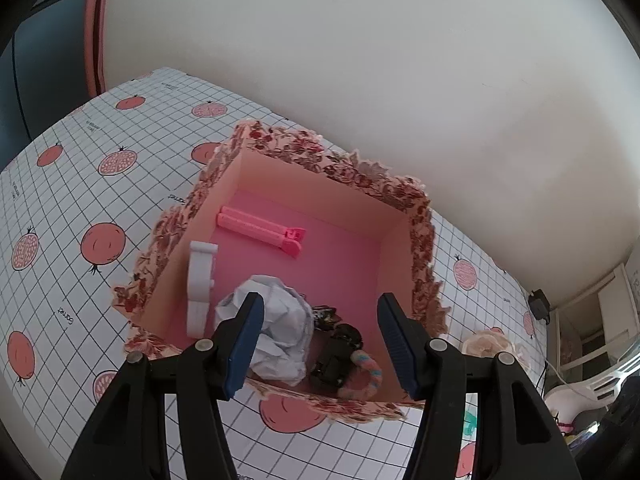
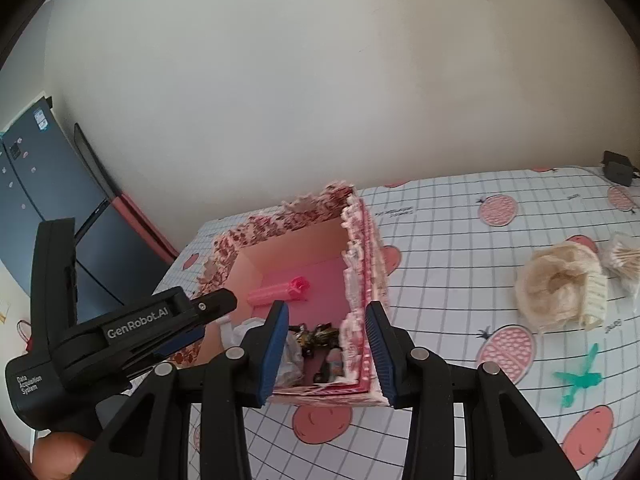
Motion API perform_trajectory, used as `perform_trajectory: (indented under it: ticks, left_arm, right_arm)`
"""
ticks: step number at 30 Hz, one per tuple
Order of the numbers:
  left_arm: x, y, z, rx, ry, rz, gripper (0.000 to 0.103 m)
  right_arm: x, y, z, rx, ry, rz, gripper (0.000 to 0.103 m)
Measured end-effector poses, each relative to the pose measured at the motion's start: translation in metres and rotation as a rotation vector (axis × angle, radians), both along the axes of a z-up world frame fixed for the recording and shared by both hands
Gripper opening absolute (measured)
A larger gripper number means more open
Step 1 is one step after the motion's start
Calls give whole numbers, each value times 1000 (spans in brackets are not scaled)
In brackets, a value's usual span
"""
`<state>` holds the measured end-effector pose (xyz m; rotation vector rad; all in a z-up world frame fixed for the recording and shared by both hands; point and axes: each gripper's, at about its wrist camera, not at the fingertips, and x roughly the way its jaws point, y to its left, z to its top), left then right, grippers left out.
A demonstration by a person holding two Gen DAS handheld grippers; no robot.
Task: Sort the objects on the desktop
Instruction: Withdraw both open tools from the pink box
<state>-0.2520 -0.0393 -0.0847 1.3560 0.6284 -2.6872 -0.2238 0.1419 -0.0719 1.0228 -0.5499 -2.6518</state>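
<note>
Both the left gripper [image 1: 320, 344] and right gripper [image 2: 328, 350] hover part-open and empty over the floral box [image 1: 420, 240] by the table's [image 1: 80, 184] far edge, which holds a pink clip [image 1: 260, 230] and crumpled paper [image 1: 284, 320].

the box [image 1: 400, 208] stands open-topped, its far half bare; crumpled paper [image 1: 276, 320] crowds the near side.

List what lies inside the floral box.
Floral box holds a pink clip, white holder, crumpled paper, black items and a braided loop. Anything beneath the paper is hidden.
</note>
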Motion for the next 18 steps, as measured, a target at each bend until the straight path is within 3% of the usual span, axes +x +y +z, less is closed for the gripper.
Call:
perform_trajectory:
  ticks: [18]
  left_arm:
    - [2,90,16,-40,42,-144,60]
  right_arm:
    - [18,88,12,22,-2,-144,43]
